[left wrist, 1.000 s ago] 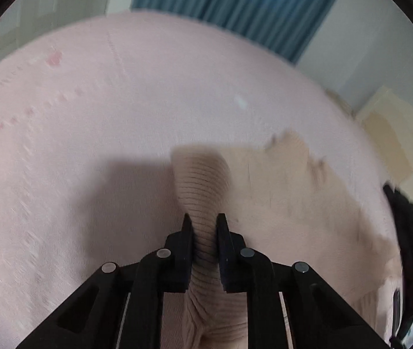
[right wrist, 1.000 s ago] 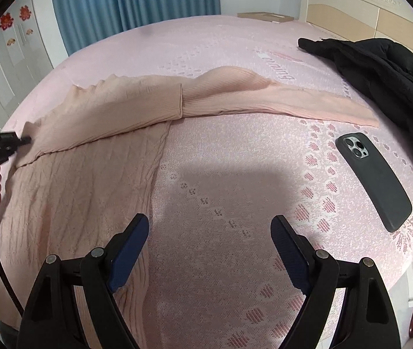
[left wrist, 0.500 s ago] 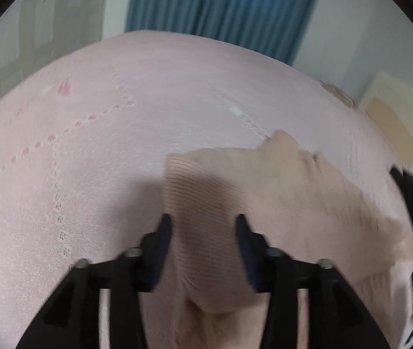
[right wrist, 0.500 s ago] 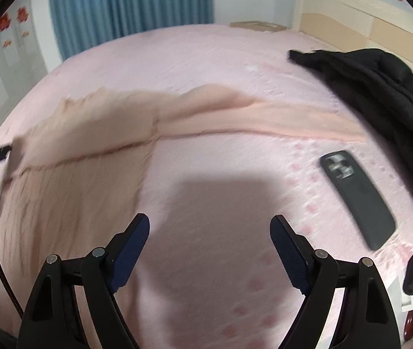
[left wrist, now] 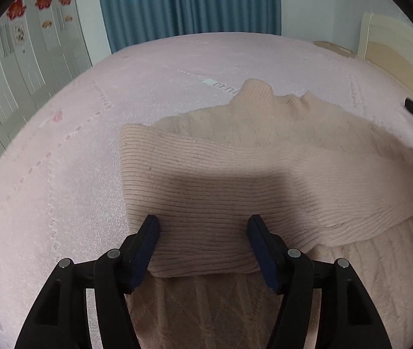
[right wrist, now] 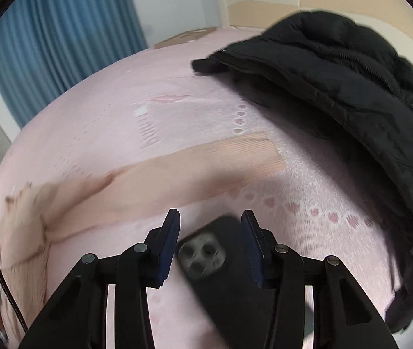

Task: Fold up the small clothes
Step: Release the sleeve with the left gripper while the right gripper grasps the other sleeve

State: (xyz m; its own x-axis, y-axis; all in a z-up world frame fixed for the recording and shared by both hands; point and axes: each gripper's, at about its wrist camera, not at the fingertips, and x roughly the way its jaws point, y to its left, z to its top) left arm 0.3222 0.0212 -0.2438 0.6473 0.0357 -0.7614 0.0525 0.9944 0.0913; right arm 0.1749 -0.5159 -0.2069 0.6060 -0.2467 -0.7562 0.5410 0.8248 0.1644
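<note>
Hovering over a sleeve laid across the sweater's body, the left gripper (left wrist: 203,244) has its fingers (left wrist: 148,244) parted, having just been opening; the ribbed knit lies between them, but the pads stand clear of it, so the cloth is released. That folded sleeve (left wrist: 235,192) rests flat on the beige sweater (left wrist: 264,122), which is spread on the pink bed (left wrist: 61,174) — one arm of the garment looks to be already turned in.

On the other side, the right gripper (right wrist: 209,232) has fingers (right wrist: 167,241) that have just been closing, yet a gap remains between them and they clasp nothing. Seen through that gap is a dark phone (right wrist: 203,258) lying on the bed; the blur makes it hard to tell how close the fingers are to it, and nothing shows contact. Beyond it, the second sleeve (right wrist: 206,165) stretches straight out across the bed, its cuff near a black jacket (right wrist: 337,87) heaped by the headboard.

Judged from this layout, the fold is at an early stage: one sleeve is in, the outstretched one has yet to be brought over, and the body has not been doubled up.
</note>
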